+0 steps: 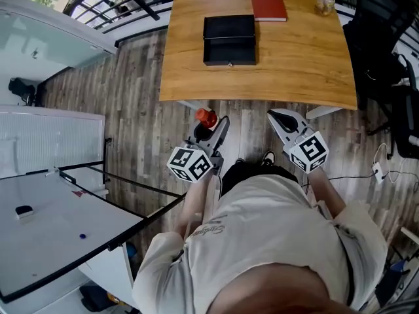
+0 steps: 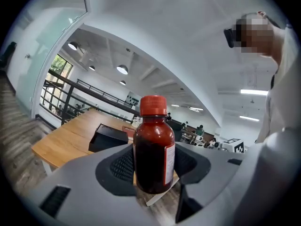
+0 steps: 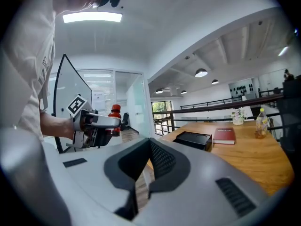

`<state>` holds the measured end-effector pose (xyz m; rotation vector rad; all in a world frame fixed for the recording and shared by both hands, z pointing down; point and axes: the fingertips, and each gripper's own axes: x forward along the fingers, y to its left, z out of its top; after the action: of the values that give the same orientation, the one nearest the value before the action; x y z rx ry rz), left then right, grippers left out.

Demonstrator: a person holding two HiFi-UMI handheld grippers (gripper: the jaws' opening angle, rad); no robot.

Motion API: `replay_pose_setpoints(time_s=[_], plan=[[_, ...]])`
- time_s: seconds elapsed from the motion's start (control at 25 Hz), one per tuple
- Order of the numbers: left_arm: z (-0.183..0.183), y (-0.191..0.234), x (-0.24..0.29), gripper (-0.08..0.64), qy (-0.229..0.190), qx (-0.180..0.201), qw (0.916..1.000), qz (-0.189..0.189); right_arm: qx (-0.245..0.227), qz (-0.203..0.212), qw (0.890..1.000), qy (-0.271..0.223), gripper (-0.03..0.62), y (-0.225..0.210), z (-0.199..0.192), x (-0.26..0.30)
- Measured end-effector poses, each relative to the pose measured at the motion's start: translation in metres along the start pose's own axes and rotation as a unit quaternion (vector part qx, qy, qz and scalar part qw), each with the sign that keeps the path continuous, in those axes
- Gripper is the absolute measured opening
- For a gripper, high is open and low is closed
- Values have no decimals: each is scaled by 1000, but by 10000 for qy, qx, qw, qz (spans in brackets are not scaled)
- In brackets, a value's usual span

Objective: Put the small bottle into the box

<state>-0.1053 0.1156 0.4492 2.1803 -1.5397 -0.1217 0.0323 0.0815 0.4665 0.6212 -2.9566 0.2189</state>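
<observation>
A small dark-red bottle with a red cap (image 2: 154,149) stands upright between the jaws of my left gripper (image 2: 154,169), which is shut on it. In the head view the left gripper (image 1: 211,131) and the bottle (image 1: 206,118) hang over the wooden floor, just short of the table's near edge. The black box (image 1: 229,40) lies on the wooden table (image 1: 294,70), its lid shut, and shows also in the left gripper view (image 2: 108,138) and right gripper view (image 3: 193,139). My right gripper (image 1: 279,116) is shut and empty (image 3: 145,169), beside the left one.
On the table's far side lie a red book (image 1: 268,5) and a clear bottle with a yellow cap (image 1: 325,2). A whiteboard (image 1: 52,234) stands at my left, black office chairs (image 1: 393,77) at the right. A railing (image 1: 111,2) runs behind the table.
</observation>
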Motion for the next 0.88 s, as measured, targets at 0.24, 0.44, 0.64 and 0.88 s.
replay_pose_setpoints(time_s=[0.24,0.44,0.64,0.88], plan=[[1,42,11,218,263,309,9991,81,-24,-80,9997,248,-5,-12,2,36],[24,72,41,218,365,428,9981,-248,-185,-434,9989,10,-5,-31,42,71],[61,94,70,218,165,473,9978,-422,-374,-637,9972,-62,-5,-48,64,98],[76,119,87,218,234,379,9968,-659,-243,-893,9952,-316,-5,-54,85,120]])
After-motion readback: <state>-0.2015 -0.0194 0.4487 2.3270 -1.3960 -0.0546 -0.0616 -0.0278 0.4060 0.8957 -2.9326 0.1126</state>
